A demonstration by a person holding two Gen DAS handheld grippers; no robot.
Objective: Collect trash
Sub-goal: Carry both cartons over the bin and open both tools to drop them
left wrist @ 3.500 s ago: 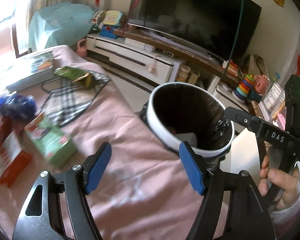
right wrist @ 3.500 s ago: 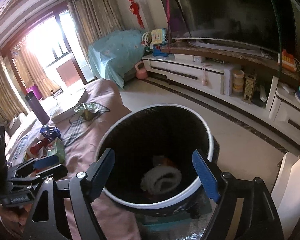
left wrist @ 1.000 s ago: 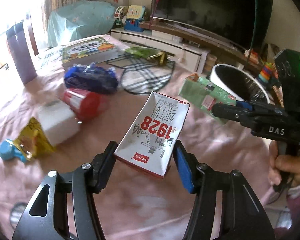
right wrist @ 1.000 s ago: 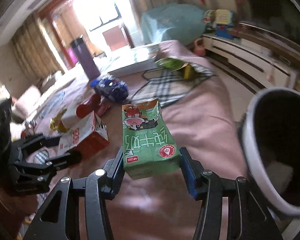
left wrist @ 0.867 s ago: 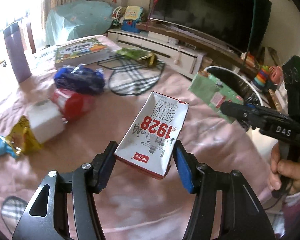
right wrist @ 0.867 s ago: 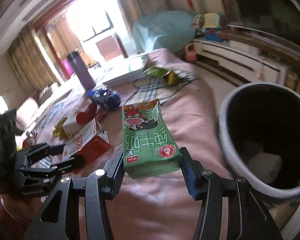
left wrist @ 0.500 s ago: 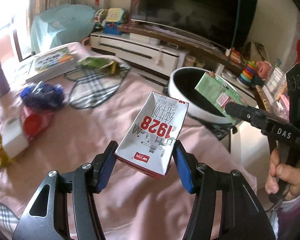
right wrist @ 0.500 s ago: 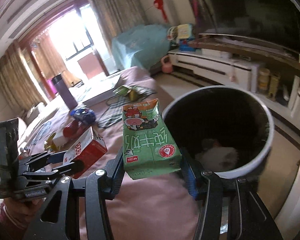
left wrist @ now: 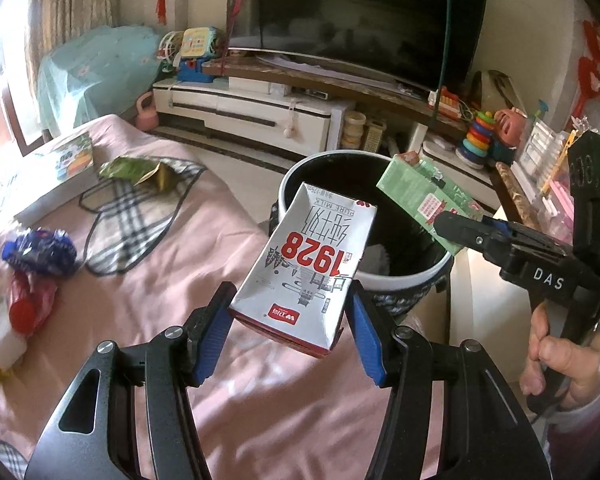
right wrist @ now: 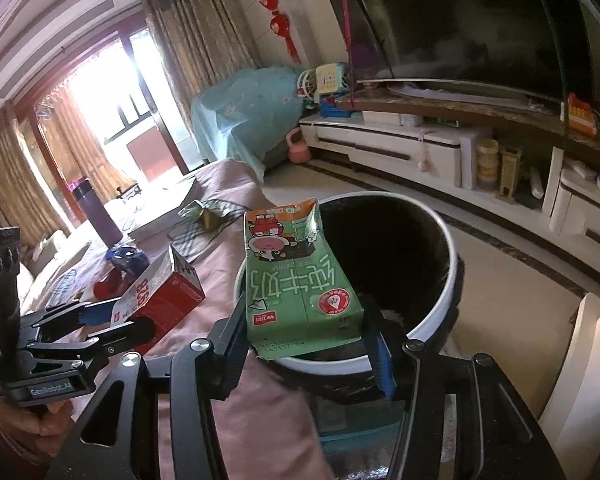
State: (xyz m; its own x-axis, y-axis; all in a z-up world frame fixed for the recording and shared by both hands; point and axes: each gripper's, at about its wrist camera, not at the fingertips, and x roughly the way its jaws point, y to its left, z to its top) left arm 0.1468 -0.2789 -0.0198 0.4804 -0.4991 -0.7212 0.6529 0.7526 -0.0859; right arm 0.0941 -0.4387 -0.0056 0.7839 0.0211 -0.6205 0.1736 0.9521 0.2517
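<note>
I'm holding two milk cartons up at the bin (left wrist: 396, 280), the black-lined round one with the white rim standing just beside the edge of the pink-covered bed (left wrist: 148, 280). My left claw (left wrist: 288, 322) is gripping the white-and-red carton (left wrist: 312, 264) across its lower body, pads pressing both side faces, and the carton is hanging just short of the bin's near rim, tilted toward the opening. My right claw (right wrist: 306, 340) is clamping the green carton (right wrist: 296, 280) the same way, low on the body, and that one is sitting over the near rim with its torn top leaning into the opening. Both cartons are looking empty and light, thin card that dents; the white one is already showing creased, bowed faces, so I'm judging a firm squeeze will crush rather than slip, which is fine for trash. Best hold is where I have it, across the flat sides near the base fold, the stiffest part. Something pale is already lying at the bottom of the bin. Farther from the bin on the bed, a red packet (left wrist: 30, 304), a blue wrapper (left wrist: 40, 254) and a green-gold wrapper (left wrist: 138, 170) on a plaid cloth (left wrist: 132, 216) are waiting. Next I'm reckoning on reaching both cartons a bit farther over the bin, then releasing.
</note>
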